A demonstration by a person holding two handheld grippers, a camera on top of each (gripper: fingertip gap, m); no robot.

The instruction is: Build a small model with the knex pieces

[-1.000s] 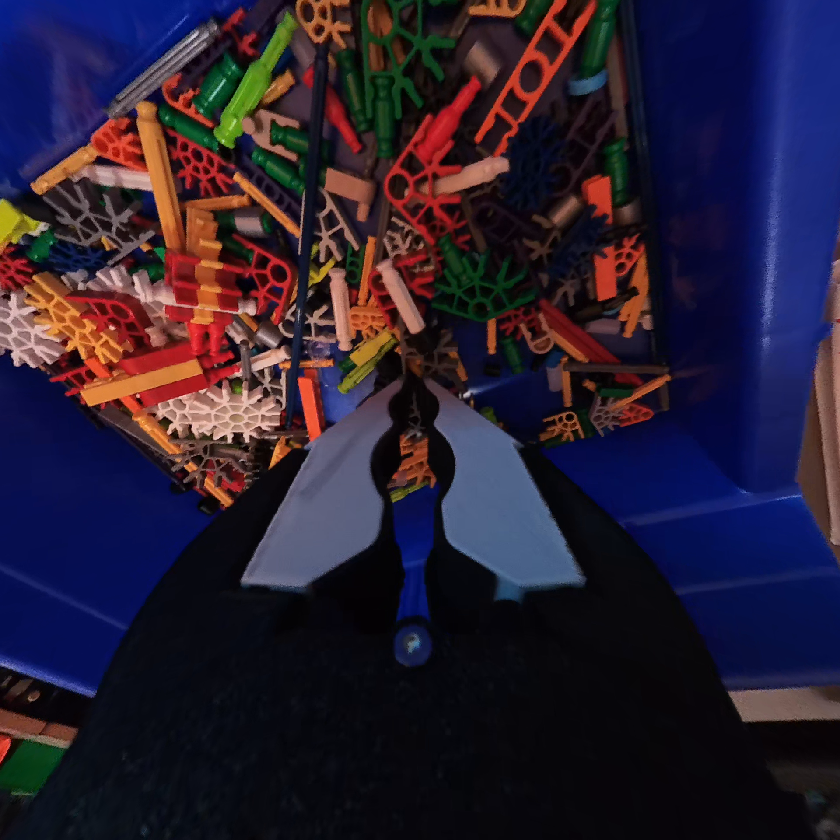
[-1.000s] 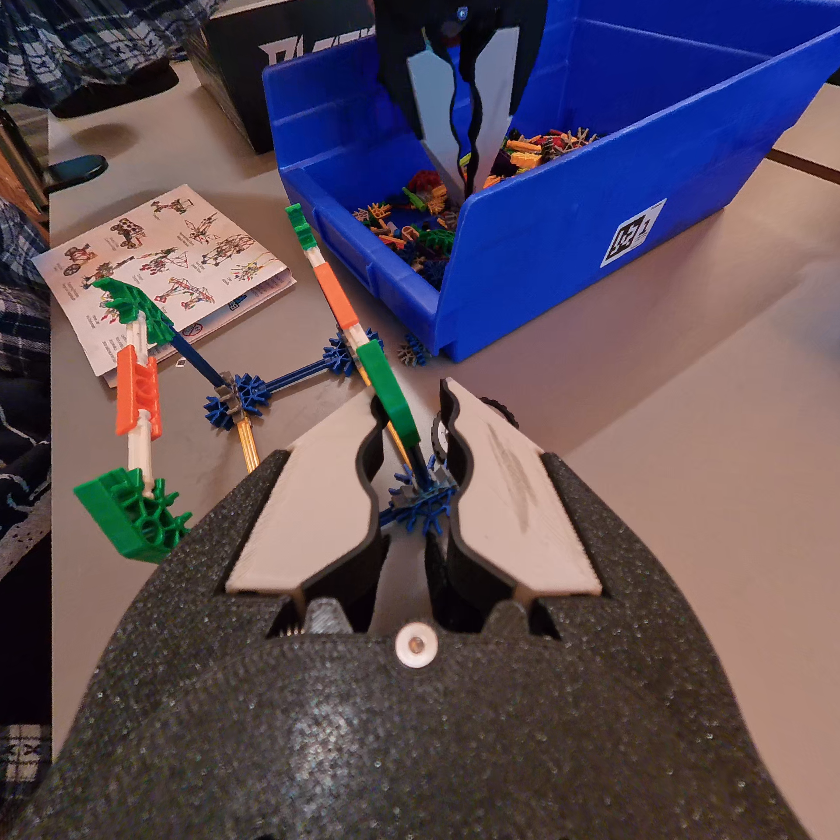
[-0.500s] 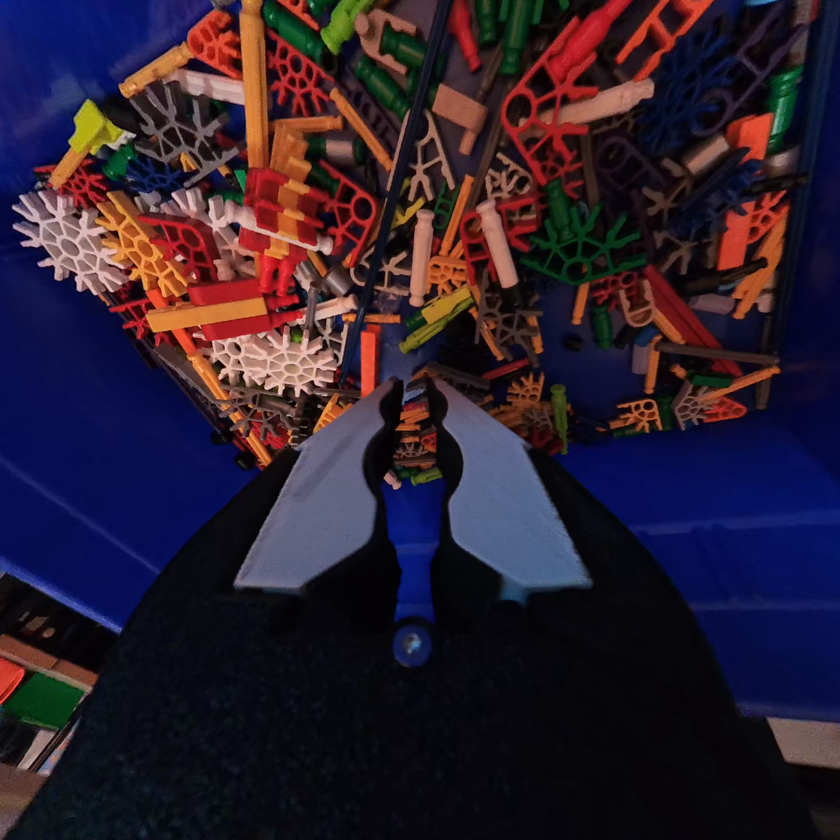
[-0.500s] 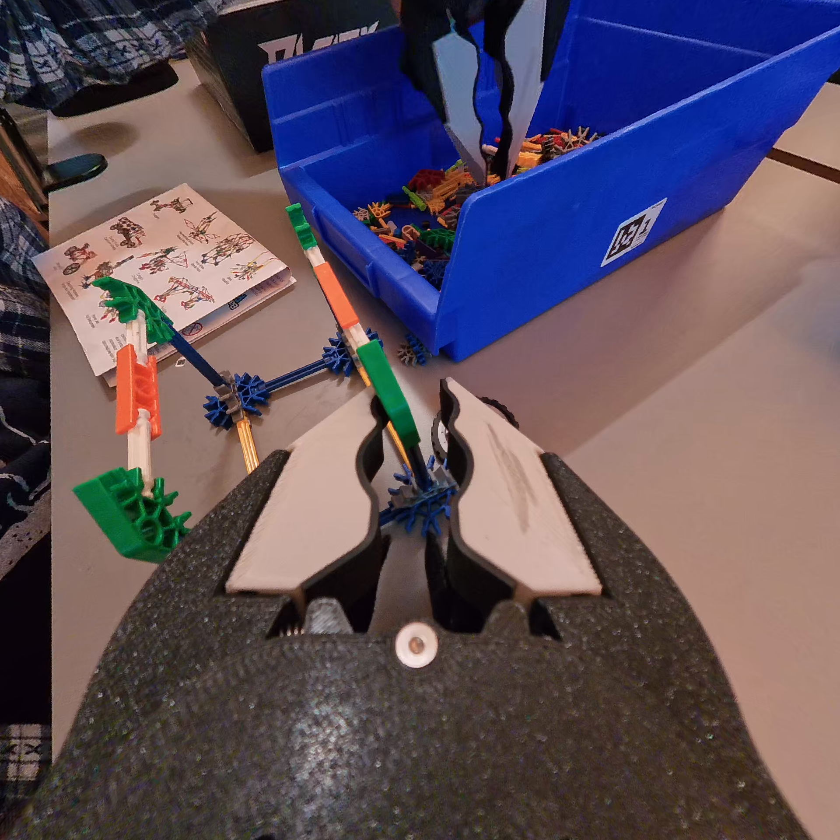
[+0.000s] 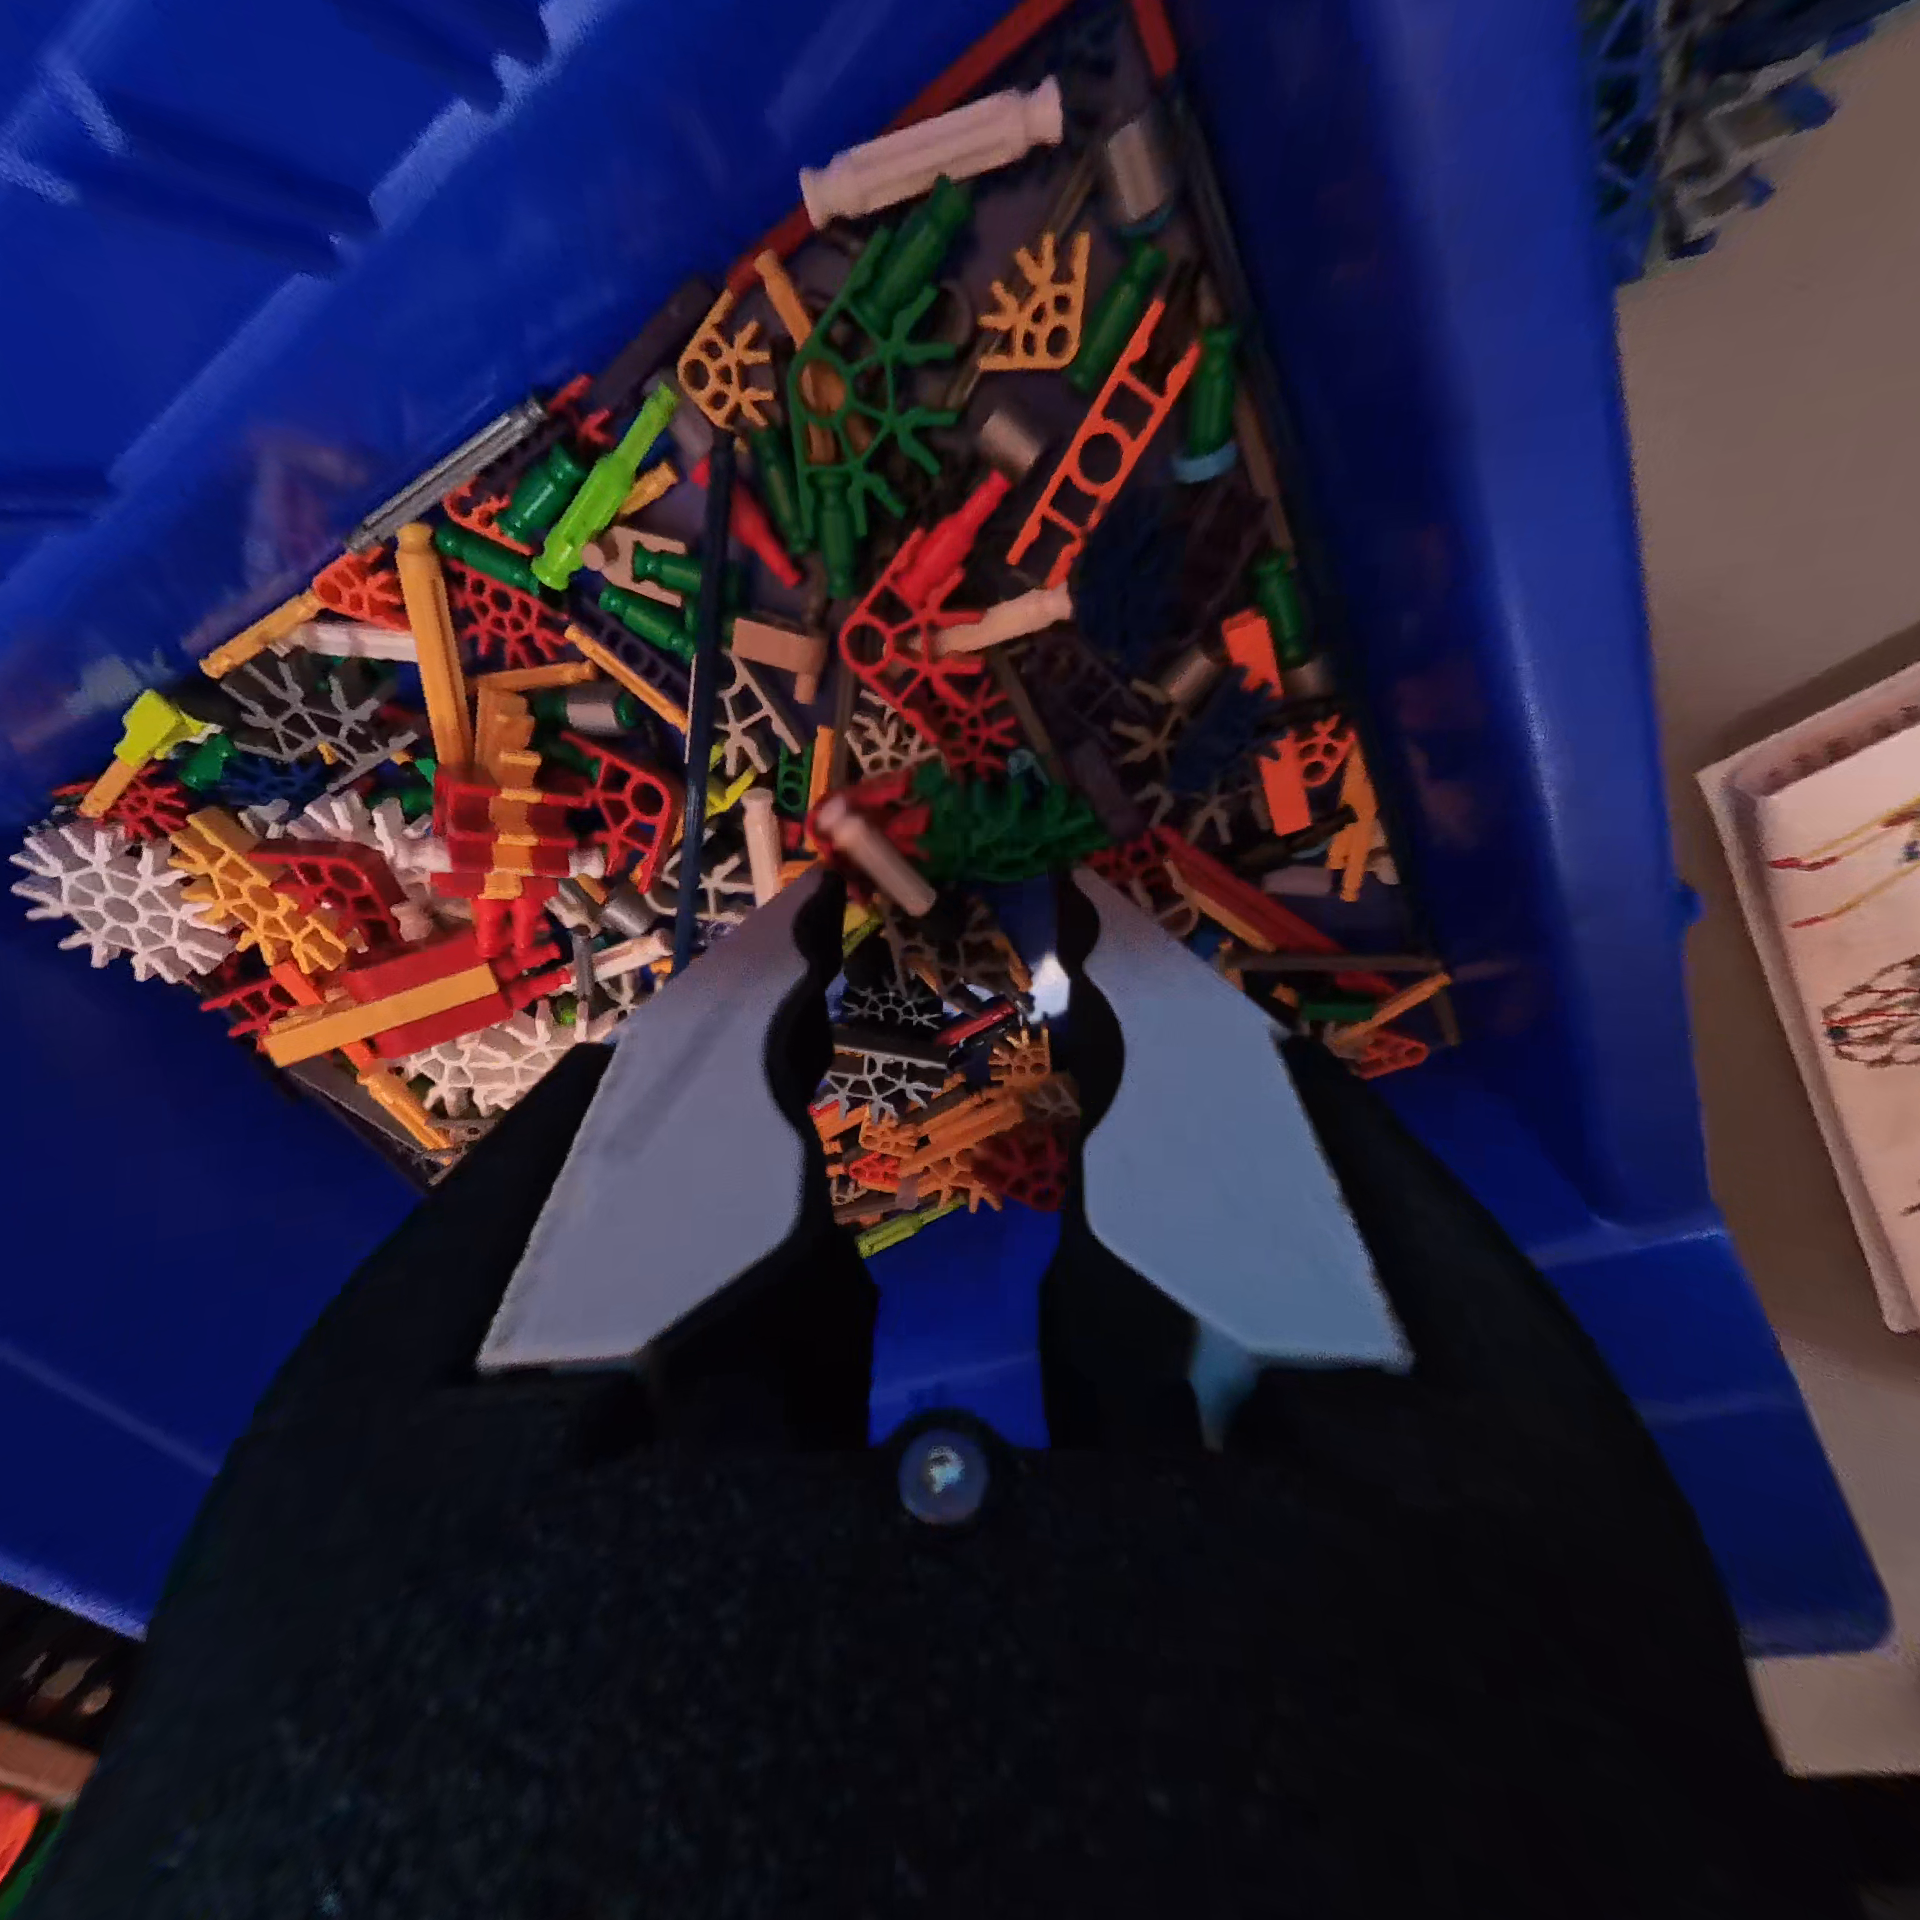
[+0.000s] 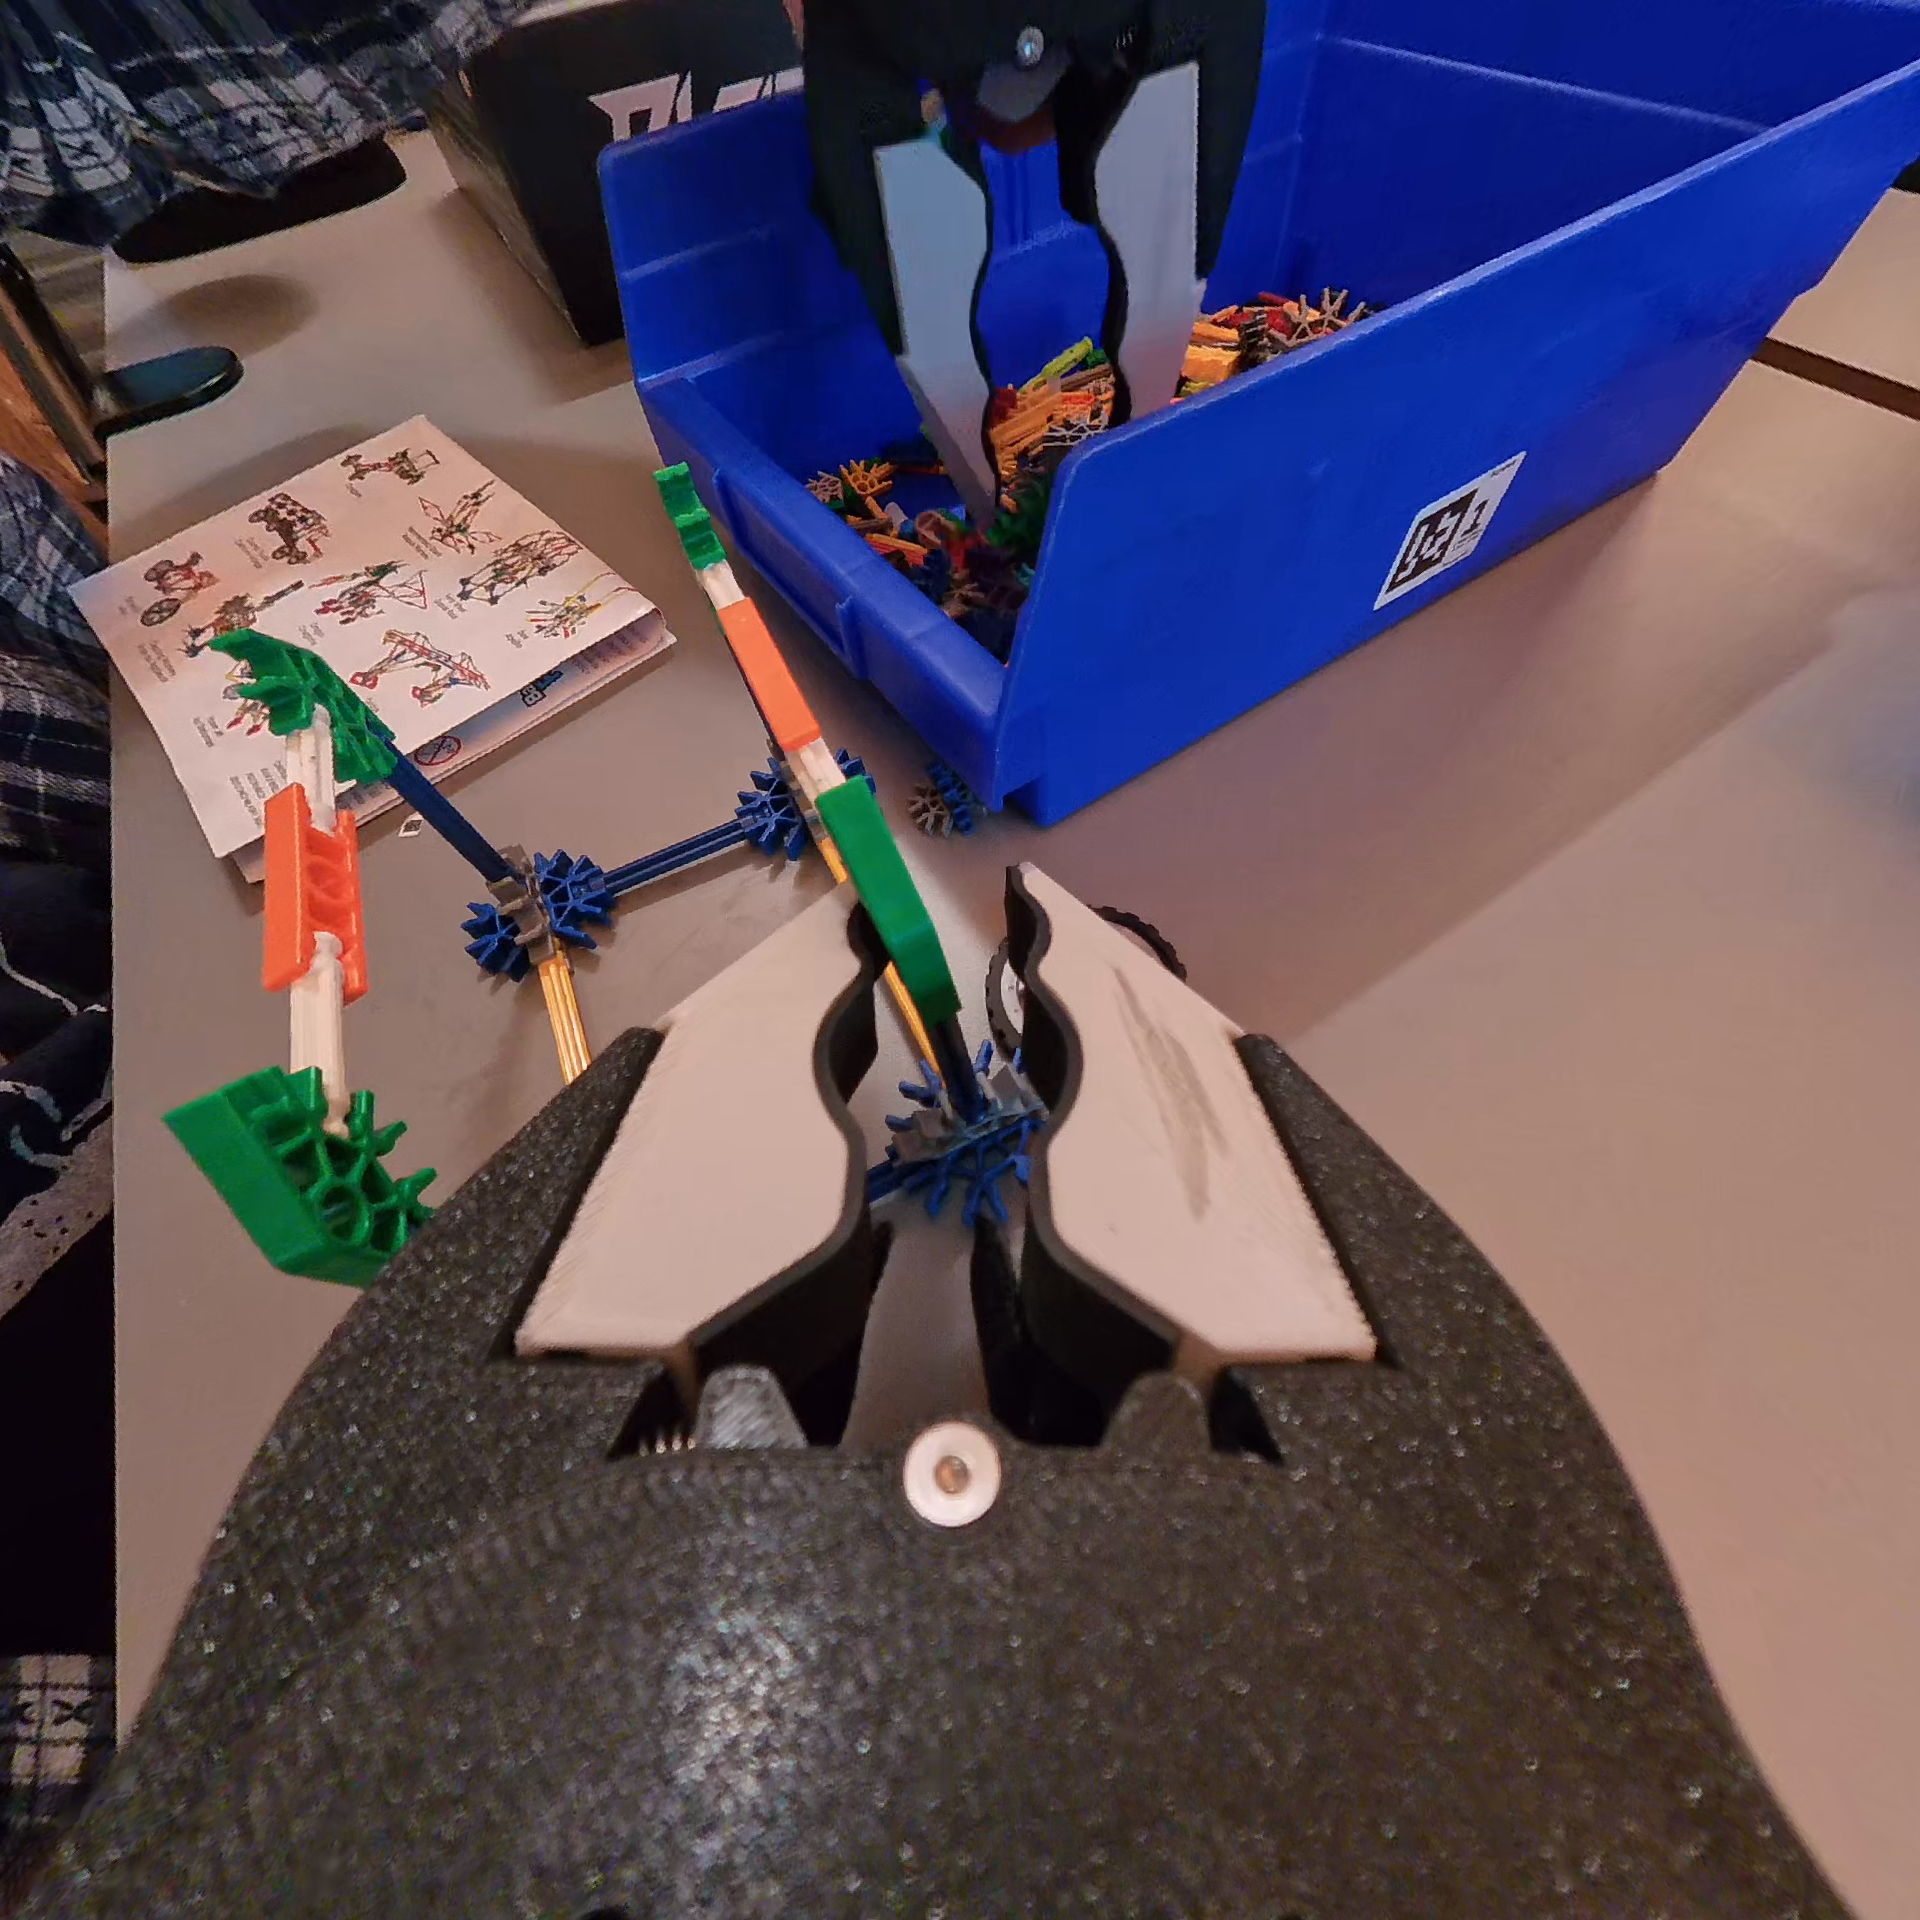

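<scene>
My left gripper [image 5: 951,894] is open inside a blue bin [image 5: 260,312], low over a heap of coloured rods and connectors [image 5: 727,644]. A pale rod [image 5: 873,857] lies by its left fingertip; nothing is held. It also shows from the right wrist view [image 6: 1049,436], reaching down into the bin [image 6: 1299,540]. My right gripper [image 6: 935,904] is shut on a toy model [image 6: 561,904] of blue rods, green, orange and white pieces on the beige table. Its jaws close on the model's blue connector [image 6: 966,1148], and a green piece [image 6: 894,914] sticks up between the fingers.
An instruction booklet [image 6: 374,613] lies left of the bin and also shows in the left wrist view [image 5: 1829,987]. A black box [image 6: 540,156] stands behind the bin. A loose connector [image 6: 940,805] lies at the bin's corner. A black wheel [image 6: 1039,977] sits behind my right finger. Plaid clothing [image 6: 52,675] is at the left edge.
My left gripper went from almost shut to wide open and shifted and turned over the heap in the bin. My right gripper and the model have not moved.
</scene>
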